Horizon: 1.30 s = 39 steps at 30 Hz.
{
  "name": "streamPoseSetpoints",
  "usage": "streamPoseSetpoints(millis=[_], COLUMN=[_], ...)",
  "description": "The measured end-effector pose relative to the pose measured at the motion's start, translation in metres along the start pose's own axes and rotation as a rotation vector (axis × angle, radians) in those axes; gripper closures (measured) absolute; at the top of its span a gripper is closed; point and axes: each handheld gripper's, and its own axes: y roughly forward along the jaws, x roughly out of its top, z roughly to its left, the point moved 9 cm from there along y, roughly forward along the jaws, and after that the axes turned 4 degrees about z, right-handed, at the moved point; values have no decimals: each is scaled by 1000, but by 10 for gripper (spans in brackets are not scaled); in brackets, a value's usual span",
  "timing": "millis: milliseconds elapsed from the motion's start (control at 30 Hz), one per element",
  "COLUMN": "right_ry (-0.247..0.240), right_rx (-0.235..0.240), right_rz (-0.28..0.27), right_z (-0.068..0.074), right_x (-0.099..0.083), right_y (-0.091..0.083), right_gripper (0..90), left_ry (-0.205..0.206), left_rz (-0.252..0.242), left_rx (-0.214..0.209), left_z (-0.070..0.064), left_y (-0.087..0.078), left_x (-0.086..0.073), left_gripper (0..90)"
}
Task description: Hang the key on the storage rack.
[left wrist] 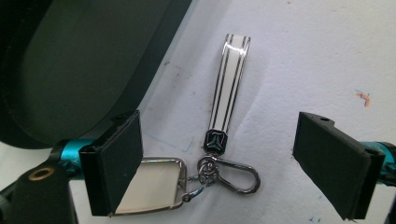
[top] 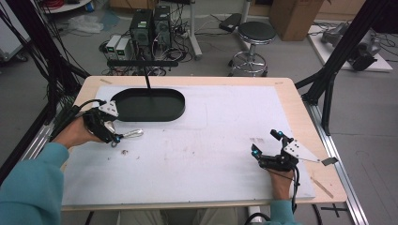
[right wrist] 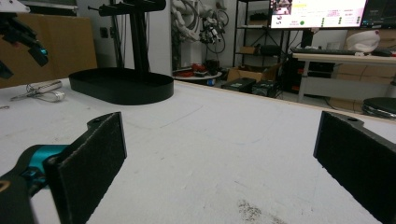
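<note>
A keychain point(left wrist: 219, 154) lies on the white mat: a white strap with dark stripes point(left wrist: 229, 84), a metal clasp point(left wrist: 233, 175) and a square silver tag point(left wrist: 152, 184). It shows in the high view as a small silver piece point(top: 129, 134). My left gripper point(left wrist: 224, 168) hovers over it, open, with jaws on either side and the left pad point(left wrist: 116, 163) overlapping the tag. My right gripper point(top: 268, 143) rests open on the mat at the near right, nothing between its pads point(right wrist: 88, 163). The keychain point(right wrist: 42, 91) lies far off in the right gripper view.
A black oval tray point(top: 148, 104) with an upright post point(top: 148, 79) stands at the back left of the mat, just beyond the left gripper. A small bit of debris point(top: 125, 151) lies near the keychain. Stool and computer gear sit on the floor beyond the table.
</note>
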Motion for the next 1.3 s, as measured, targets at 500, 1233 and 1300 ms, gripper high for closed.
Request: streamPoseSetpoints(millis=[500,1233,1300], right_ry=[1,1,0], right_rx=[-1,-1,-2], right_rz=[4,4,3], right_z=[0,0,0], right_x=[0,0,0], right_y=[0,0,0], right_gripper=[18,18,18], left_ry=[21,33,37], left_rz=[89,153,154], left_rx=[-51,-80,-75], left_z=[2,2,2], left_y=[20,34,34], left_x=[-9,-14,-14], left_gripper=[213,452,484])
